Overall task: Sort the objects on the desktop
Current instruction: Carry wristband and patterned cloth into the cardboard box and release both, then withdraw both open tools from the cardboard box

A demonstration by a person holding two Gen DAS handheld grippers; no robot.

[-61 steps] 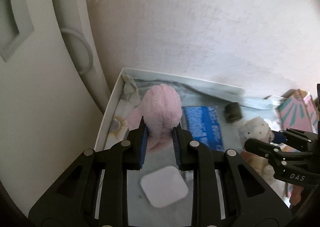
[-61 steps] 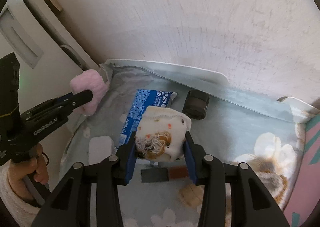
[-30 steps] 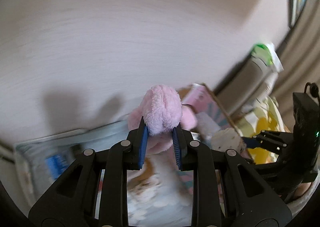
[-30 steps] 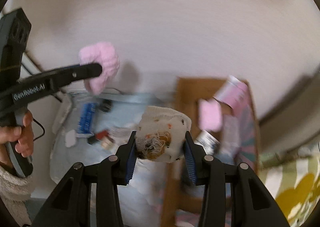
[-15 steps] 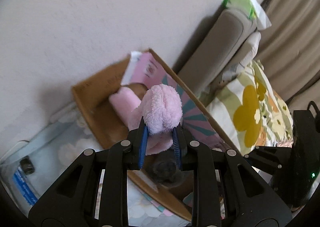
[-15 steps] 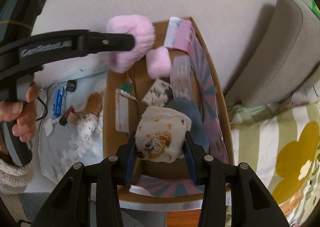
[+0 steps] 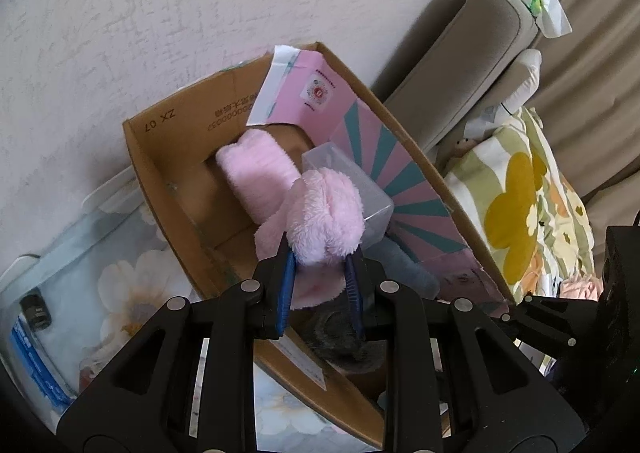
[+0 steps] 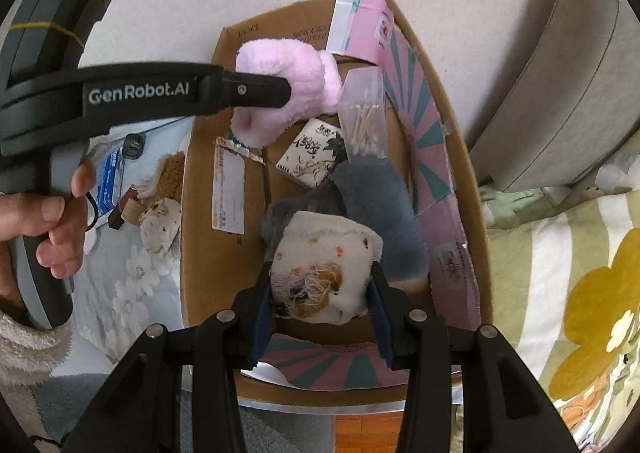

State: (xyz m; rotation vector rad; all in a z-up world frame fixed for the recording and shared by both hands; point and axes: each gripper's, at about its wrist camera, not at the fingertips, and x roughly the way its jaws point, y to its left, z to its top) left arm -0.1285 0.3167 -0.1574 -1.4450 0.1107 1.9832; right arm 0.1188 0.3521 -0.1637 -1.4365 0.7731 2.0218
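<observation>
My left gripper (image 7: 320,285) is shut on a fluffy pink sock (image 7: 326,219) and holds it over the open cardboard box (image 7: 160,157). The same sock (image 8: 296,81) and left gripper (image 8: 280,91) show in the right wrist view, above the box's far end. My right gripper (image 8: 320,317) is shut on a white patterned sock (image 8: 324,269) over the box's near end (image 8: 200,293). Inside the box lie another pink sock (image 7: 256,169), a grey sock (image 8: 380,205), a clear box of cotton swabs (image 8: 364,113) and a printed packet (image 8: 312,157).
Left of the box, on a floral cloth (image 8: 132,277), lie a white patterned sock (image 8: 160,225), a blue packet (image 8: 110,181), a black cap (image 8: 133,145) and small items. A sofa (image 8: 560,93) and floral cushion (image 8: 580,293) are on the right. A wall stands behind.
Both grippers carried their socks from above the floral cloth rightward to above the cardboard box. In the last half second both came lower over it.
</observation>
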